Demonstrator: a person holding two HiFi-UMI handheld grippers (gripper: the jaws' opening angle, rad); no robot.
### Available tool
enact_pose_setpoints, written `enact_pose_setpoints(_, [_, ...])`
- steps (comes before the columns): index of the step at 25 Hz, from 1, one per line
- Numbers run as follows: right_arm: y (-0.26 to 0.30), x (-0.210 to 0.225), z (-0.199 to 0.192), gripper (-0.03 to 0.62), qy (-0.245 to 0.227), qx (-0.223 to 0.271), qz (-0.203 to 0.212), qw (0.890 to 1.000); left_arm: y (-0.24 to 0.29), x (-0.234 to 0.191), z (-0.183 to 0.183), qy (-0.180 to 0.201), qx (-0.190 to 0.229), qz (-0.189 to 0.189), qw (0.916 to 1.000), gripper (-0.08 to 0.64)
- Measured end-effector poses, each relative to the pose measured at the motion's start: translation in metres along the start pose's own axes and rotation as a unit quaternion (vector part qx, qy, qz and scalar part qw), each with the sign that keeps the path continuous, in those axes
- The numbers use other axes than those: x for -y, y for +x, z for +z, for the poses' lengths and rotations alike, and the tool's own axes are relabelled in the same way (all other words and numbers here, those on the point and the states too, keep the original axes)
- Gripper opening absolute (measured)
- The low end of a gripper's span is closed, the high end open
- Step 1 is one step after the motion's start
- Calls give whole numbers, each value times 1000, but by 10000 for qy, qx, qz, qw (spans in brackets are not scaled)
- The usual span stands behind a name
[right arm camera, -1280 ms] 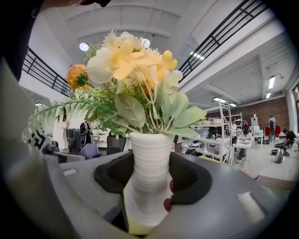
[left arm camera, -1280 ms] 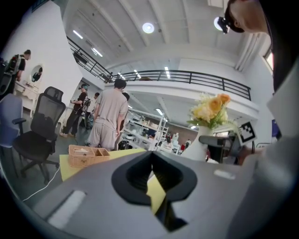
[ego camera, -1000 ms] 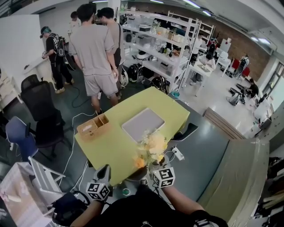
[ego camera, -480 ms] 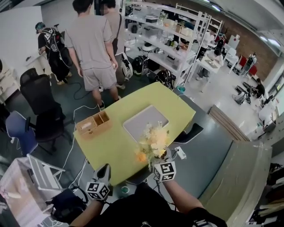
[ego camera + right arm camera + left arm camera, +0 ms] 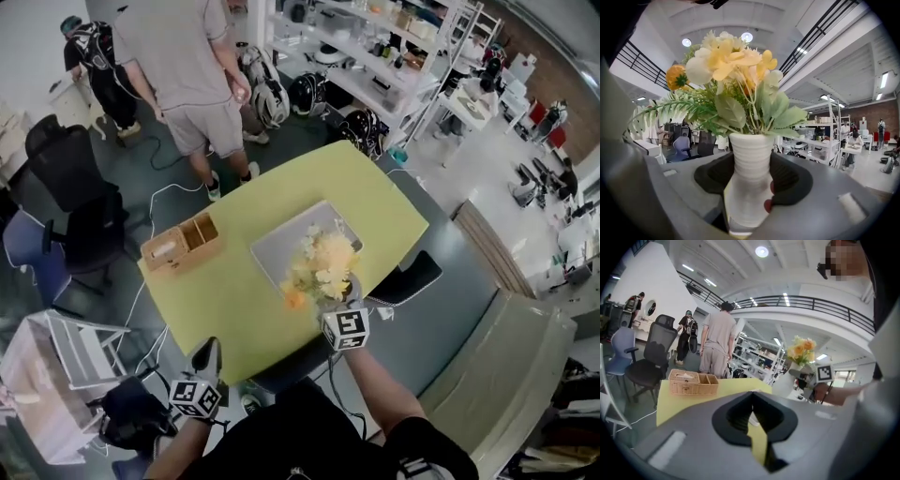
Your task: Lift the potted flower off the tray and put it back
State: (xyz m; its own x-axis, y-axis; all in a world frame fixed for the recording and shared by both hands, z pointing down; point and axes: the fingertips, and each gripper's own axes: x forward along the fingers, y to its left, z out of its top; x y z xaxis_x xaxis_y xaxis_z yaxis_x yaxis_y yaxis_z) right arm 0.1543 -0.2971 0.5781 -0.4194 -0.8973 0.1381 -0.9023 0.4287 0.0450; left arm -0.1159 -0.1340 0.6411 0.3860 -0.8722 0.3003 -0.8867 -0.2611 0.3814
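The potted flower, yellow and orange blooms in a white ribbed vase, hangs above the near right part of the grey tray on the yellow table. My right gripper is shut on the vase, its pads pressing both sides of the neck. Whether the vase base touches the tray is hidden by the blooms. My left gripper hangs off the table's near left edge with its jaws together and nothing between them. From there the flower shows to the right.
A wicker basket with compartments sits on the table's left side. A person stands just beyond the far edge. Office chairs stand to the left, a black chair at the table's right, shelving behind.
My right gripper has carried the flower away from the table's near edge to above the tray. My left gripper has dropped lower and drifted left, still off the table.
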Motion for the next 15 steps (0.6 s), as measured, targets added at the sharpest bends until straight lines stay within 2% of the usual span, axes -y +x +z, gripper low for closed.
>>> enact_pose_setpoints(7, [84, 52, -41, 235, 29, -97, 187, 9998, 33, -13, -12, -174, -185, 524, 9983, 8])
enact_pose_setpoints(11, [124, 62, -73, 235, 79, -140, 383, 9991, 39, -26, -27, -298, -333, 888, 9950, 8])
enact_pose_setpoints(15, [158, 77, -110, 235, 153, -246, 468, 9985, 50, -28, -36, -456, -379, 1036, 9929, 8])
